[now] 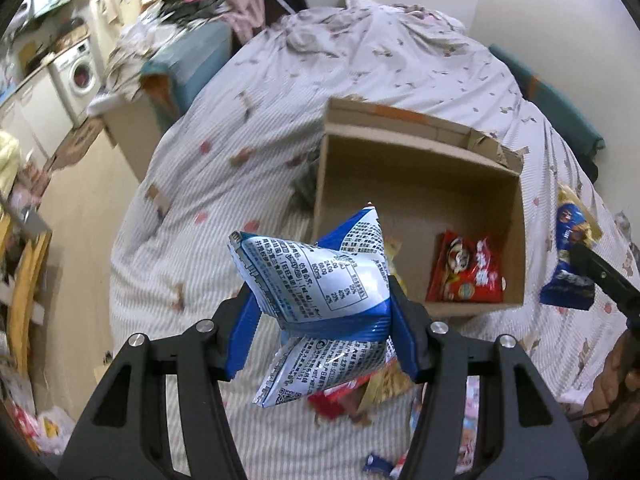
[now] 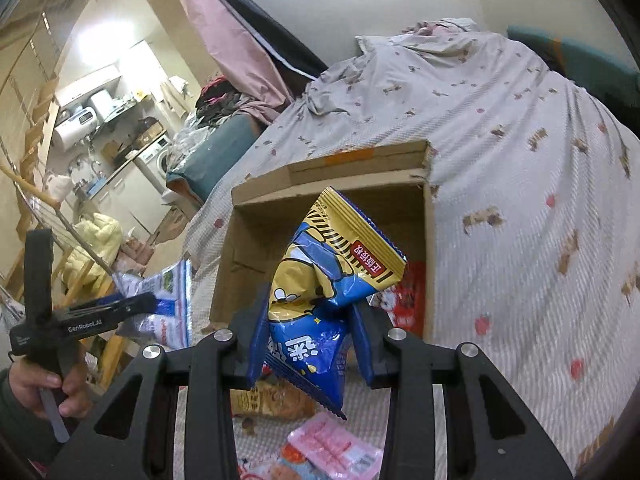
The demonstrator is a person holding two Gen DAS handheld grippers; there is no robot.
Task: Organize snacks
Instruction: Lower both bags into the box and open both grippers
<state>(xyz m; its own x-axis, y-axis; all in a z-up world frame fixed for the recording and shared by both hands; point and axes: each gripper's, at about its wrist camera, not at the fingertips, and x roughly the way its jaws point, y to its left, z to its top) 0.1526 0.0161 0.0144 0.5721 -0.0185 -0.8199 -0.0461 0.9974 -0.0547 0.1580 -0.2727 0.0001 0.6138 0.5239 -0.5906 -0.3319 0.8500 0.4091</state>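
Cardboard box (image 1: 420,184): open on the bed (image 1: 240,120).
My left claw (image 1: 320,320): clamps a blue-white packet (image 1: 320,280).
My right claw (image 2: 308,340): grips a blue-yellow bag (image 2: 320,280).

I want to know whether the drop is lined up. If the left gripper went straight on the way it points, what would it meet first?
Probably the cardboard box: the left gripper, shut on the blue-and-white snack bag, seems aimed at its near-left wall or open inside, though depth is unclear.

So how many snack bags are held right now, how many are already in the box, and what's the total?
Held in the tools: 2, a blue-and-white bag in the left tool and a blue-and-yellow bag in the right tool
In the cardboard box: 1 visible, a red bag
Total: 3
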